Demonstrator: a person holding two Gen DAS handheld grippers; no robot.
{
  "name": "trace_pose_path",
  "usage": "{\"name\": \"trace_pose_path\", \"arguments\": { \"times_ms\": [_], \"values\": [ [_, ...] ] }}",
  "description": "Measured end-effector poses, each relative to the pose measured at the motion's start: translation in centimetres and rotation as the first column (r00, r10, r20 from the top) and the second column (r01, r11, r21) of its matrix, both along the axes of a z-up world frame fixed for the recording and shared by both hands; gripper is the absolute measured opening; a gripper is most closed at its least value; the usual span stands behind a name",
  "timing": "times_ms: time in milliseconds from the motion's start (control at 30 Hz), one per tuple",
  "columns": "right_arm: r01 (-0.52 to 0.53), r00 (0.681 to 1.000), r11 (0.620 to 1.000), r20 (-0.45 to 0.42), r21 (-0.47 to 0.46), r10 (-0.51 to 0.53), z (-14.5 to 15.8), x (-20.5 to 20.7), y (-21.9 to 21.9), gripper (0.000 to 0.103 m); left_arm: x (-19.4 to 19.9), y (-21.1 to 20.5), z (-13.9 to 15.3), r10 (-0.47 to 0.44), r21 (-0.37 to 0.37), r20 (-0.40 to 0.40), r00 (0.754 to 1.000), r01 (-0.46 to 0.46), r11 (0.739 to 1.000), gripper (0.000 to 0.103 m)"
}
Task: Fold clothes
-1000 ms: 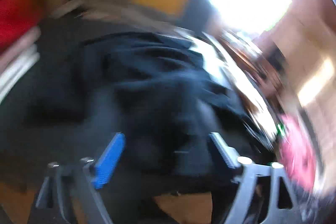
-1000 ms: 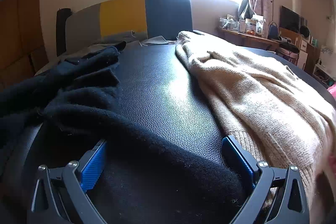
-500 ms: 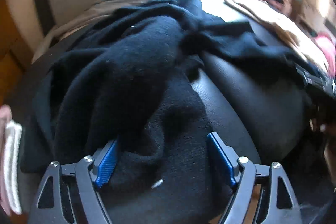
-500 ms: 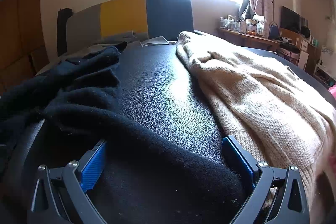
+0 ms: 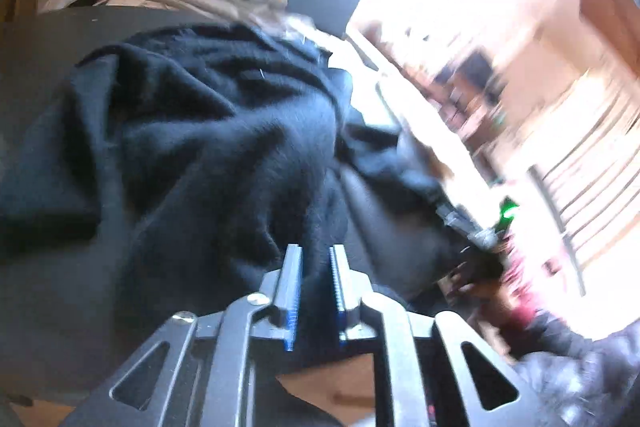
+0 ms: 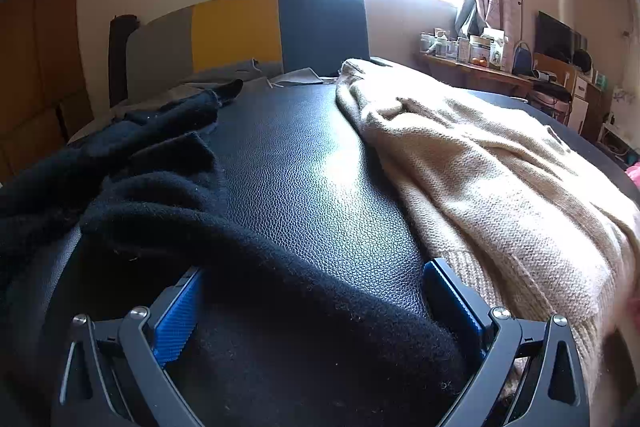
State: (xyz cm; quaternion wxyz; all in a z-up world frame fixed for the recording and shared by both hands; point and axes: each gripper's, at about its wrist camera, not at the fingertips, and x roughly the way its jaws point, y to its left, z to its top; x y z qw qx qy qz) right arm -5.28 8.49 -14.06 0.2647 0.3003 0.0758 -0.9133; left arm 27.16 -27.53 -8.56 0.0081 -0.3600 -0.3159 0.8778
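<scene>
A crumpled black sweater [image 5: 208,131] lies heaped on the black leather table [image 6: 304,155]. My left gripper [image 5: 316,263] is at its near edge, jaws closing to a narrow gap, with a fold of the black cloth pinched between the pads. In the right wrist view the same black sweater [image 6: 168,195] trails across the front, and a band of it lies between the wide-apart fingers of my right gripper [image 6: 314,269], which is open and low over the table. A beige knitted sweater [image 6: 480,155] is spread out on the right side.
A bench back with grey, yellow and dark panels [image 6: 236,23] stands behind the table under a bright window. Grey cloth [image 6: 296,77] lies at the far edge. A cluttered shelf [image 6: 472,55] runs along the right wall. A hand in a pink sleeve [image 5: 516,287] shows at right.
The left gripper's jaws went from wide apart to nearly together on the black cloth, and its view swung and blurred. The right gripper and its view stayed the same.
</scene>
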Motion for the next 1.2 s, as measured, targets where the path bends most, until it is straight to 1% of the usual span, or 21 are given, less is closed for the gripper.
{"name": "trace_pose_path", "arguments": {
  "times_ms": [100, 167, 233, 300, 367, 433, 467, 500, 567, 600, 667, 733, 833, 867, 933, 967, 1000, 1033, 1067, 1100, 1200],
  "values": [
    [-0.008, 1.000, 0.998, 0.024, 0.057, 0.007, 1.0, -0.3, -0.8, 0.103, 3.6, -2.9, 0.7, 0.089, 0.041, -0.050, 0.995, -0.087, 0.995, 0.009],
    [-0.018, 0.999, 0.994, 0.040, 0.106, 0.014, 1.9, -0.6, -1.5, 0.103, 5.2, -4.3, 0.8, 0.161, 0.006, -0.007, 0.987, -0.161, 0.987, 0.007],
    [-0.071, 0.996, 0.990, -0.046, 0.119, 0.077, 4.0, 0.4, -2.9, 0.103, 5.0, -3.9, 1.2, 0.163, -0.058, 0.017, 0.987, -0.161, 0.985, 0.007],
    [-0.168, 0.979, 0.978, -0.093, 0.122, 0.180, 5.8, 1.3, -5.4, 0.103, 4.8, -3.3, 1.6, 0.162, -0.124, 0.041, 0.986, -0.156, 0.980, 0.017],
    [-0.254, 0.956, 0.958, -0.114, 0.136, 0.270, 6.9, 1.9, -8.2, 0.103, 2.6, -0.3, 1.8, 0.072, -0.182, 0.054, 0.996, -0.061, 0.981, 0.024],
    [-0.319, 0.936, 0.936, -0.105, 0.149, 0.336, 7.4, 1.7, -11.3, 0.103, 0.4, 2.8, 2.0, -0.023, -0.238, 0.073, 0.997, 0.040, 0.971, 0.030],
    [-0.345, 0.927, 0.926, -0.098, 0.150, 0.361, 7.5, 1.5, -12.8, 0.103, -1.0, 4.6, 1.8, -0.077, -0.278, 0.099, 0.992, 0.102, 0.955, 0.034],
    [-0.360, 0.924, 0.922, -0.086, 0.141, 0.374, 7.6, 1.1, -14.2, 0.103, -2.5, 6.5, 1.3, -0.124, -0.326, 0.139, 0.982, 0.164, 0.931, 0.039],
    [-0.381, 0.917, 0.912, -0.068, 0.151, 0.394, 7.4, 0.1, -17.0, 0.103, -4.6, 8.6, -0.1, -0.157, -0.380, 0.196, 0.968, 0.223, 0.898, 0.041],
    [-0.387, 0.914, 0.907, -0.060, 0.168, 0.401, 7.1, -0.4, -18.4, 0.103, -5.6, 9.6, -0.7, -0.171, -0.404, 0.224, 0.960, 0.251, 0.880, 0.045],
    [-0.389, 0.915, 0.894, -0.020, 0.223, 0.404, 5.5, -1.6, -20.8, 0.103, -6.8, 10.0, -2.1, -0.150, -0.439, 0.278, 0.949, 0.265, 0.858, 0.053],
    [-0.394, 0.915, 0.881, 0.018, 0.262, 0.404, 3.8, -2.3, -22.1, 0.103, -7.3, 10.0, -2.7, -0.113, -0.497, 0.295, 0.949, 0.253, 0.830, 0.054],
    [-0.400, 0.915, 0.871, 0.074, 0.286, 0.397, 1.6, -3.0, -22.7, 0.103, -7.5, 9.7, -3.2, -0.082, -0.567, 0.287, 0.954, 0.238, 0.789, 0.071],
    [-0.407, 0.913, 0.873, 0.096, 0.268, 0.396, 1.5, -3.4, -22.4, 0.103, -7.3, 9.2, -3.2, -0.087, -0.552, 0.279, 0.956, 0.234, 0.800, 0.073],
    [-0.418, 0.908, 0.879, 0.142, 0.230, 0.395, 1.2, -4.2, -22.0, 0.103, -6.9, 8.0, -3.1, -0.088, -0.505, 0.267, 0.960, 0.217, 0.835, 0.065],
    [-0.427, 0.901, 0.881, 0.181, 0.204, 0.395, 0.9, -4.7, -21.7, 0.103, -6.7, 7.4, -2.9, -0.073, -0.496, 0.263, 0.962, 0.200, 0.845, 0.047],
    [-0.433, 0.893, 0.884, 0.218, 0.177, 0.394, 0.7, -5.3, -21.5, 0.103, -6.3, 6.5, -2.7, -0.054, -0.474, 0.257, 0.965, 0.174, 0.863, 0.023],
    [-0.428, 0.892, 0.890, 0.231, 0.158, 0.388, 0.6, -5.7, -21.2, 0.103, -5.6, 5.1, -2.6, -0.045, -0.398, 0.232, 0.972, 0.138, 0.907, 0.013],
    [-0.423, 0.891, 0.895, 0.243, 0.141, 0.383, 0.6, -6.1, -20.9, 0.103, -4.8, 3.7, -2.5, -0.036, -0.312, 0.207, 0.978, 0.101, 0.945, 0.009],
    [-0.424, 0.891, 0.894, 0.242, 0.142, 0.384, 0.6, -6.2, -20.7, 0.103, -3.9, 2.3, -2.5, -0.024, -0.223, 0.182, 0.983, 0.064, 0.973, 0.009],
    [-0.440, 0.884, 0.887, 0.241, 0.141, 0.400, 0.5, -5.8, -20.4, 0.103, -0.7, 1.0, -2.2, -0.020, -0.132, 0.119, 0.993, 0.036, 0.991, 0.009]
  ]
}}
